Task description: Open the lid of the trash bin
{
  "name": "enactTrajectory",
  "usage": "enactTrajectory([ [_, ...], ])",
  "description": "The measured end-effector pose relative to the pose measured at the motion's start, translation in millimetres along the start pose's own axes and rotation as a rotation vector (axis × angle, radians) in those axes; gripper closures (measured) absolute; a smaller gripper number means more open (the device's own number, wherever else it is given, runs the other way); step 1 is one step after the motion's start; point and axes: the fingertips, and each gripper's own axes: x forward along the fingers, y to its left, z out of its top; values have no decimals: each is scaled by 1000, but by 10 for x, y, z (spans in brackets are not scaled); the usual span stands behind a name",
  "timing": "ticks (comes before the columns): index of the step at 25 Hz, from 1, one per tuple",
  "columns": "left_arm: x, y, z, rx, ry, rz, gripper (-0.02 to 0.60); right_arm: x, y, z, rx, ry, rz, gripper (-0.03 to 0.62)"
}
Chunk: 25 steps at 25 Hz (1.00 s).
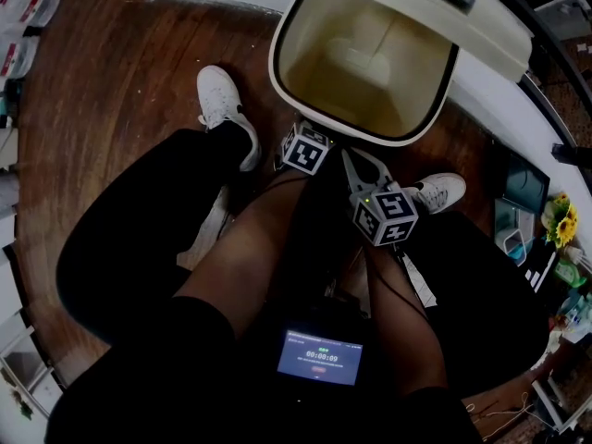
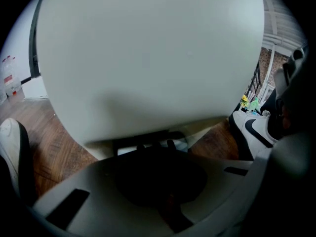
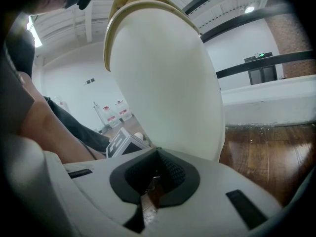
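Trash bin (image 1: 310,58): standing at 12 o'clock in the head view, mouth open to the camera, cream interior showing no contents. Its lid (image 1: 481,30) is tipped up and back toward 1 o'clock, so I am judging the opening step as achieved and now a matter of holding.

I am holding my left gripper (image 1: 302,139) at 6 o'clock of the bin's rim, low against its front. Its jaws are pressed together with nothing between them. In the left gripper view a dark bar (image 2: 148,144) is showing under the bin body just ahead of the jaws. I am taking it for the pedal, though contact cannot be confirmed.

My right gripper (image 1: 354,163) is sitting at 5 o'clock of the rim, jaws likewise closed on nothing, with only a thin slit between them.

Next move, in my judgement: maintaining downward pressure at the bar so the lid does not drop.

Surface: dark wooden floor (image 1: 120,72), running to a white ledge (image 1: 518,118) at 2 o'clock. White sneakers (image 1: 222,104) are flanking the bin. A lit screen (image 1: 320,356) is resting at 6 o'clock and sunflowers (image 1: 561,222) at 3 o'clock.
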Motion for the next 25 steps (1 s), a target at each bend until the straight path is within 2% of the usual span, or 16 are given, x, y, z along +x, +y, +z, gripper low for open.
enactTrajectory([
  [5,34,-1,-42,2,15,3,549,-7,-13,-35,4,1,-6,577],
  [17,109,-14,-51,70,51,21,549,-31,-70,-48,22,1,-9,577],
  [25,117,11,-70,45,52,16,549,-1,-20,-29,19,-2,2,577],
])
